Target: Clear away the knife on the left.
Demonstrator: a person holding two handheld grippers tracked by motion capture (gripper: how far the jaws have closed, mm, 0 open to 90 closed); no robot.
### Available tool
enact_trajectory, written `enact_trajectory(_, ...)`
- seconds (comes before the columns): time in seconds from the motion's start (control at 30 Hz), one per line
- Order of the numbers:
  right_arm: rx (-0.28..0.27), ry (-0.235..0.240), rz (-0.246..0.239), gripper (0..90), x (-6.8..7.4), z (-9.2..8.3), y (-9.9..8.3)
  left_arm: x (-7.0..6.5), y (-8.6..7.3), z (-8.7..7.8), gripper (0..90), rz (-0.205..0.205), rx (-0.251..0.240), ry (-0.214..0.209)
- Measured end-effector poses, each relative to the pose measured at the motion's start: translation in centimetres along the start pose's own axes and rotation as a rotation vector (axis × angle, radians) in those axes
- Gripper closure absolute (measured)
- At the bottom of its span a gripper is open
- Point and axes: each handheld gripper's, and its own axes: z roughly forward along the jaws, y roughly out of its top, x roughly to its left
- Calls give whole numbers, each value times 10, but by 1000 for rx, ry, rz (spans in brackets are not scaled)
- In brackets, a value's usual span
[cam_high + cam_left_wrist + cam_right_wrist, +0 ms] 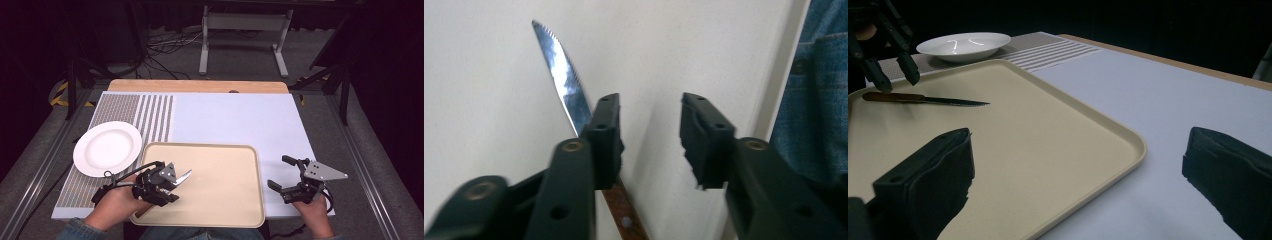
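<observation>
A knife (185, 175) with a serrated blade and a brown wooden handle lies flat on the left part of a beige tray (225, 175). My left gripper (167, 183) hovers just over it, open. In the left gripper view the knife (563, 80) runs under the left jaw, with nothing between the fingers (605, 130) of the left gripper (649, 107). My right gripper (280, 172) stands open above the mat, right of the tray. In the right gripper view the gripper (1080, 140) faces the tray (1048, 150), the knife (923, 100) and the left gripper (890, 75) above the handle.
A white plate (107, 148) sits on the striped left part of the pale mat (235, 120), beside the tray's far left corner; the plate (963, 45) holds nothing. A denim sleeve (819, 100) is near the tray's front rim. A white stand (245, 30) is on the floor beyond the table.
</observation>
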Motion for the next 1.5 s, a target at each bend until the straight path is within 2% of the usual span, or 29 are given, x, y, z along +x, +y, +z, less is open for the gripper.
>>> enact_trajectory(0.13, -1, 4, 7, 8, 0, 0, 0, -1, 2, 8, 772, 39, 22, -2)
enact_trajectory(0.17, 2, 3, 6, 8, 0, 0, 0, -1, 3, 10, 861, 39, 32, 1)
enact_trajectory(0.23, 0, 5, 5, 8, 0, 0, 0, 0, 4, 13, 897, 33, 45, 2)
enact_trajectory(0.37, 1, 3, 5, 10, 0, 0, 0, 4, 4, 20, 899, 33, 78, 20)
enact_trajectory(0.47, 3, 1, 7, 10, -1, 0, 0, 6, 3, 25, 899, 49, 116, 29)
enact_trajectory(0.77, 3, 3, 10, 12, -1, 0, 0, 11, -2, 26, 899, 42, 159, 41)
enact_trajectory(0.83, 3, 4, 14, 13, -1, 0, 0, 11, -3, 26, 899, 31, 154, 45)
enact_trajectory(0.93, 3, 6, 14, 12, -2, 0, -1, 13, -4, 25, 899, 37, 167, 43)
enact_trajectory(1.1, 5, 6, 15, 14, -2, 0, -1, 17, -6, 25, 899, 2, 154, 48)
enact_trajectory(1.5, 10, 9, 21, 16, -2, 1, -1, 26, -13, 21, 899, -49, 163, 58)
